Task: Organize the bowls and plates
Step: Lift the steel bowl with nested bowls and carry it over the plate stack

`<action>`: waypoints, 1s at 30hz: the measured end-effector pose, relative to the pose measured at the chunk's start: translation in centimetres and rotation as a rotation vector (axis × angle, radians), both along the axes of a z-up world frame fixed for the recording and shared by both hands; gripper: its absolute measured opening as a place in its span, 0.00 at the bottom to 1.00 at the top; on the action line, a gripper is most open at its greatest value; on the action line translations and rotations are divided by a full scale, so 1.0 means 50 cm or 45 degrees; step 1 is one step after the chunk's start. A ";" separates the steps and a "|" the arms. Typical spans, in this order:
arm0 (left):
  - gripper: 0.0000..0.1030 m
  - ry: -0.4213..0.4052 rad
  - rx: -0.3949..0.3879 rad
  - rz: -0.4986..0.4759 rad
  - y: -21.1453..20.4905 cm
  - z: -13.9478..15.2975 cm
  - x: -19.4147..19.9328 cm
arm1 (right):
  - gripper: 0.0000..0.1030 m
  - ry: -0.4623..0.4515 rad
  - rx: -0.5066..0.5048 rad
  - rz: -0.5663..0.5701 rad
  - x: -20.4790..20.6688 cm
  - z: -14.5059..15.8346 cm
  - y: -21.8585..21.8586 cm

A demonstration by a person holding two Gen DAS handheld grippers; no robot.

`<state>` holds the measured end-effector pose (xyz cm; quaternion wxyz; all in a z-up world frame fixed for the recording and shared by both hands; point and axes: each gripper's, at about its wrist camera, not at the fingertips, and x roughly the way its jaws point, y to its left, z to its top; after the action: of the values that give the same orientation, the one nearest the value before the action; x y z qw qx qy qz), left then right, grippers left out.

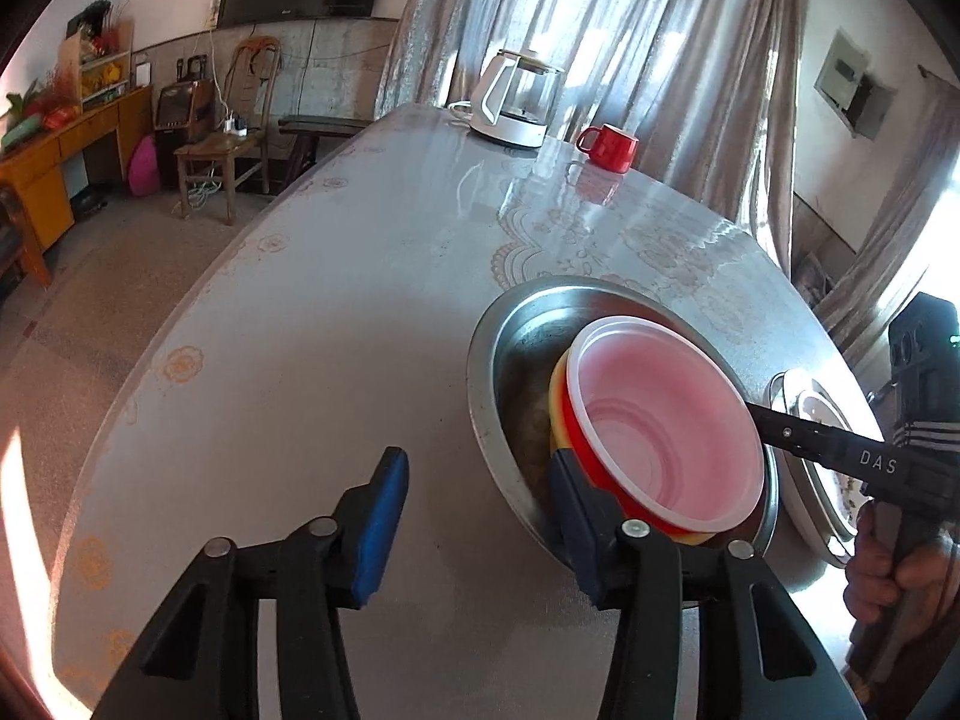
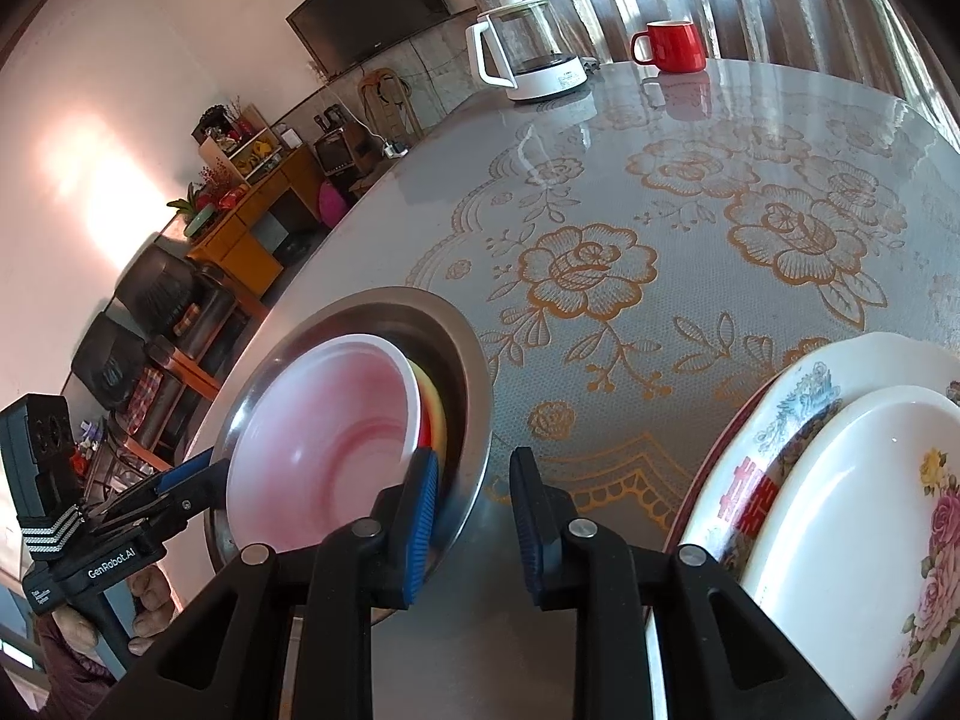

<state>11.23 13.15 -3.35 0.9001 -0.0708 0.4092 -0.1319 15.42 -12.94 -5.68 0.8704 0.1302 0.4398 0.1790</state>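
Observation:
A red bowl (image 1: 666, 420) with a pale inside sits tilted in a yellow bowl (image 1: 558, 396), and both lie in a metal basin (image 1: 516, 330) on the table. My left gripper (image 1: 480, 525) is open. Its right pad rests beside the bowl stack's near edge, and only bare table shows between its pads. In the right wrist view my right gripper (image 2: 477, 525) stands narrow astride the basin's (image 2: 384, 306) rim, one pad inside and one outside. A white floral plate (image 2: 840, 510) lies on a patterned plate (image 2: 798, 396) just right of it.
A white kettle (image 1: 510, 102) and a red mug (image 1: 609, 147) stand at the table's far side. The table's curved edge runs along the left, with a wooden chair (image 1: 228, 144) and floor beyond. A person's hand (image 1: 888, 576) holds the right gripper's handle.

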 end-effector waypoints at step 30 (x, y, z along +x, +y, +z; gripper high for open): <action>0.22 -0.023 0.011 -0.131 -0.032 0.040 -0.058 | 0.21 -0.096 -0.065 0.087 -0.044 0.038 0.012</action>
<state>8.30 11.55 -1.33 0.8961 -0.0446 0.4046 -0.1771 13.24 -12.34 -3.79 0.8828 0.0861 0.4152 0.2022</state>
